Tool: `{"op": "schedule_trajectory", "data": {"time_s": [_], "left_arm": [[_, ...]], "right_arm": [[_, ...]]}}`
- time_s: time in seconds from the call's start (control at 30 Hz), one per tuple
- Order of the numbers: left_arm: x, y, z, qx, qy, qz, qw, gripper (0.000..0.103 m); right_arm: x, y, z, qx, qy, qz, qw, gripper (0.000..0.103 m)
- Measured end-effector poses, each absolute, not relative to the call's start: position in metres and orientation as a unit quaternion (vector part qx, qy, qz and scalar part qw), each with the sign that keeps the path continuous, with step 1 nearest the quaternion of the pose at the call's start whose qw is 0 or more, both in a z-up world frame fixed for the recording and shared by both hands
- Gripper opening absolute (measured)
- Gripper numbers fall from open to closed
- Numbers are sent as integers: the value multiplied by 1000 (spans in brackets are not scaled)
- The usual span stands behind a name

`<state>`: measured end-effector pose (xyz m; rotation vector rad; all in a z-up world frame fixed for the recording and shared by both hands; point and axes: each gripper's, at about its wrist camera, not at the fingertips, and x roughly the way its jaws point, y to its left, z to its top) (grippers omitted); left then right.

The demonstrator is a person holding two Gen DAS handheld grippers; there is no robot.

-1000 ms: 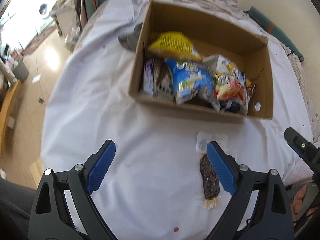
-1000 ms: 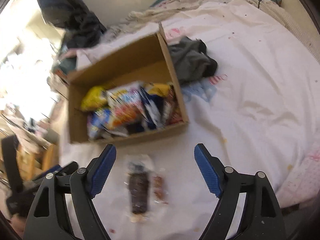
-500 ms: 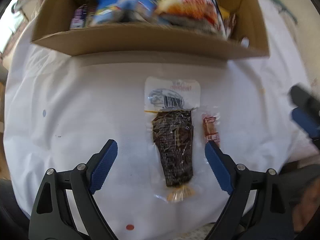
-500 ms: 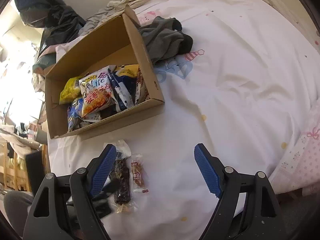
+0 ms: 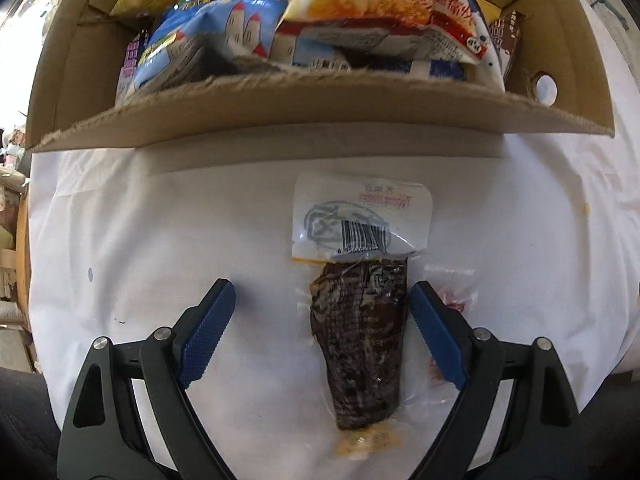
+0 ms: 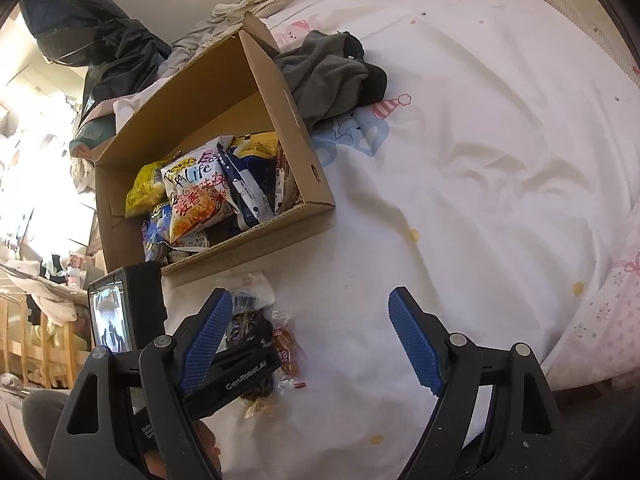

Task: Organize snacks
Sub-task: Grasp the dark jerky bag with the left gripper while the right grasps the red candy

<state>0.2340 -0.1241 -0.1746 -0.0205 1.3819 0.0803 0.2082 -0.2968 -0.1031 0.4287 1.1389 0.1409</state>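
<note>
Moving down over the dark snack pack (image 5: 360, 344) lying just outside the cardboard box (image 5: 280, 116), the left hand-held gripper (image 5: 322, 332) is hanging wide open, holding nothing, so this pack is still waiting while most snacks are sitting inside.

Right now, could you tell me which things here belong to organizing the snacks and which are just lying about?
Belongs to the job:
- cardboard box with snack bags
- dark vacuum-packed snack, between the open left gripper fingers
- small red-wrapped snack beside it
- right gripper, open, holding nothing

Just lying about:
- grey garment beside the box
- black bag
- white bedsheet
</note>
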Motion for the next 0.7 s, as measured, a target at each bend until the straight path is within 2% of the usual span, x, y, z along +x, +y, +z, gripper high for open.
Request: {"op": "schedule_trajectory", "data": {"time_s": [0.17,0.3,0.33,0.37,0.4,0.53,0.7], "left_arm": [[246,-132,-175,-29,647,44,761,87],[254,-146,-181,-6,648,52,760,87],[253,-147,-182,-6,646,50,761,82],[252,-148,-181,-7,643,46,765,70],[250,-150,-179,-3,639,43,768,63],[244,-147,-173,8,639,20,769,55],[231,-126,-158,22,631,4,776,54]], "right_arm": [[210,-300,-103,214,534,64,816,83],[209,-305,-105,228,535,61,811,83],[209,-307,-105,230,535,61,810,83],[209,-308,-105,233,535,61,810,83],[210,-308,-106,236,535,61,809,83],[211,-309,-108,245,539,63,804,83],[211,-305,-108,244,540,67,802,83]]}}
